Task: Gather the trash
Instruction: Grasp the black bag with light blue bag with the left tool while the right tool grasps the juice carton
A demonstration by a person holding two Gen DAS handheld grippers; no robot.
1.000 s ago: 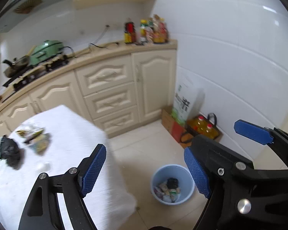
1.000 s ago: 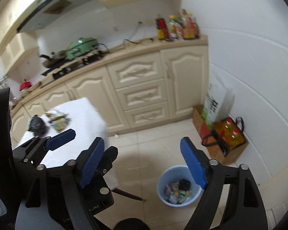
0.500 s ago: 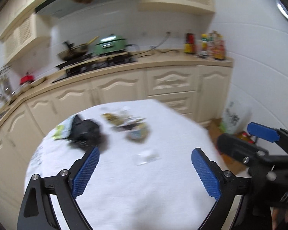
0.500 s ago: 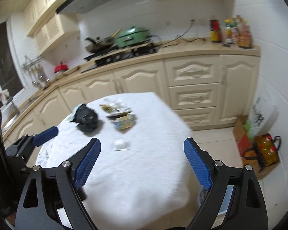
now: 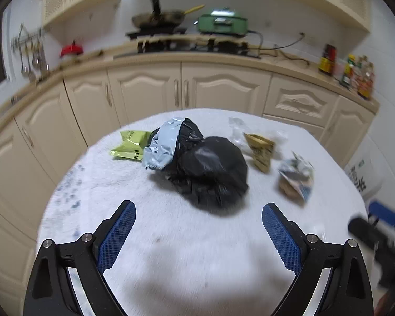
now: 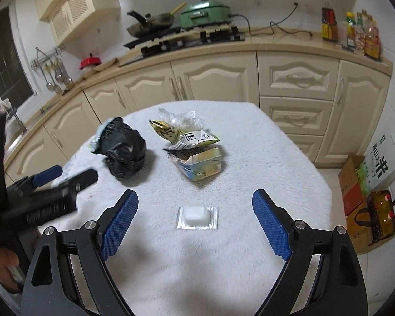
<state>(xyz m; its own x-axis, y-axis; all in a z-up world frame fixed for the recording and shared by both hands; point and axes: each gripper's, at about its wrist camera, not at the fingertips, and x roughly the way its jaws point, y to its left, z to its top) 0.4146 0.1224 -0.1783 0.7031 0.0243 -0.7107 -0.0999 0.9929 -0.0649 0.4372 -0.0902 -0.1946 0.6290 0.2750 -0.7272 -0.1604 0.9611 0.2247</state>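
A round table under a white fluffy cloth (image 5: 171, 258) carries the trash. My left gripper (image 5: 198, 208) hangs open and empty just short of a crumpled black bag (image 5: 210, 171) with a pale blue flap. Around the bag lie a green wrapper (image 5: 130, 148), a brown wrapper (image 5: 260, 148) and a torn carton (image 5: 296, 177). My right gripper (image 6: 194, 197) is open above a small white blister pack (image 6: 197, 217), not touching it. Beyond it lie the carton (image 6: 200, 164), a printed wrapper (image 6: 194, 138) and the black bag (image 6: 123, 150). The left gripper (image 6: 75, 173) shows blurred at the left.
Cream cabinets (image 6: 213, 79) and a counter curve behind the table, with a wok (image 6: 150, 23), a green cooker (image 6: 205, 13) and bottles (image 6: 350, 34). Cardboard boxes (image 6: 355, 181) and a bag of oil bottles (image 6: 381, 210) stand on the floor at right. A hand (image 6: 0, 263) shows at the lower left.
Both views swung left from the blue bin on the floor to the table top. The bin has left view, the trash now lies straight ahead, and both jaws stand slightly wider.
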